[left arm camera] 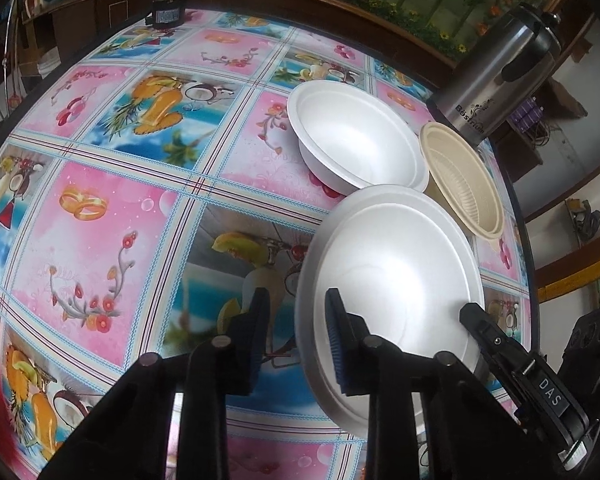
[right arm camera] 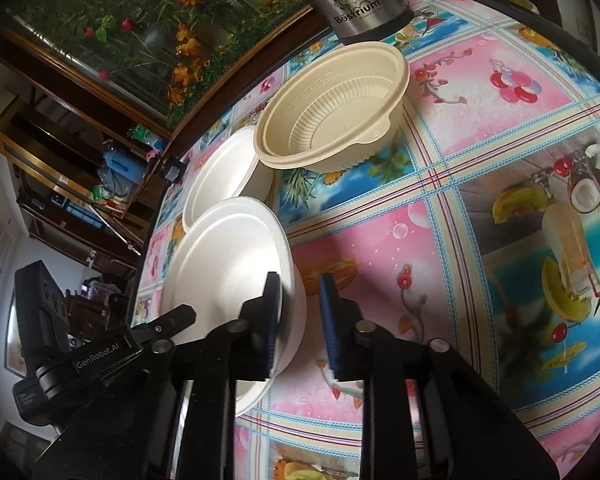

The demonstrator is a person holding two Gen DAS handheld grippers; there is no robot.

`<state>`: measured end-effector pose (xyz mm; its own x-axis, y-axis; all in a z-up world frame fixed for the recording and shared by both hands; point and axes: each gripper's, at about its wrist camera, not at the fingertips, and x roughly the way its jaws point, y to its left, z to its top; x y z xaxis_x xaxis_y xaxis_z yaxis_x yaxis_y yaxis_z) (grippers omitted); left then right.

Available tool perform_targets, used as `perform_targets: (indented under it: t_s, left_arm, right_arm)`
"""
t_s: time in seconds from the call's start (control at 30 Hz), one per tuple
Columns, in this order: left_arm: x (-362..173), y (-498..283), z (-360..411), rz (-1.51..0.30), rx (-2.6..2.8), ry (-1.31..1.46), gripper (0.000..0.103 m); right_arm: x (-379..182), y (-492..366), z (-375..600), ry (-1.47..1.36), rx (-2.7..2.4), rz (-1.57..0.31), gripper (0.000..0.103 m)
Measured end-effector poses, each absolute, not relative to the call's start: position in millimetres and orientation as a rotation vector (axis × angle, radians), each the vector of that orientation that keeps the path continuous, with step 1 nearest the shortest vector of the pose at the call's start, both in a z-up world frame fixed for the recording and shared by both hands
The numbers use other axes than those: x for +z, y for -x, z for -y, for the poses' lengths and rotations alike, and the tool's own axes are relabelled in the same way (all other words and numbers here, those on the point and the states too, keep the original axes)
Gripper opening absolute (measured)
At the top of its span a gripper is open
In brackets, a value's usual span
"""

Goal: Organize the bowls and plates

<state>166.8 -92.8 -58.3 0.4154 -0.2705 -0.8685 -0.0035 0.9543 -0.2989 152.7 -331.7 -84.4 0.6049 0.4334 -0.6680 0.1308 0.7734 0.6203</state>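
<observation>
Between both sets of fingers sits the near white bowl point(left arm camera: 392, 276) on the counter point(left arm camera: 120, 220). Left gripper point(left arm camera: 296, 336) and right gripper point(right arm camera: 300, 316) each straddle opposite rims, fingers narrowly parted, not visibly pinching yet. White bowl point(left arm camera: 360, 140) and beige bowl point(right arm camera: 332, 112) wait beyond.

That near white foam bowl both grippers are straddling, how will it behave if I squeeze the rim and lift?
The near white foam bowl looks thin-walled, so it is probably very light and may flex or dent under the left gripper and right gripper. Its smooth rim could slip between the pads. It sits upright on the tablecloth, so a nudge would likely slide it, not tip it.
</observation>
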Motion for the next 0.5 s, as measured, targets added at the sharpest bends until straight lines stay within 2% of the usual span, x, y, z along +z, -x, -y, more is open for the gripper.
perform_targets:
  t_s: [0.23,0.5]
  left_arm:
    - [-61,-166,95,-1.133,-0.177,0.246,0.014]
    - [-65,-164,96,-1.144,-0.197,0.234,0.011]
  right_arm:
    - [-80,-152,327,-0.645,0.2,-0.898,0.006]
    - [-75,-149,320,-0.584,0.19,-0.868,0.006]
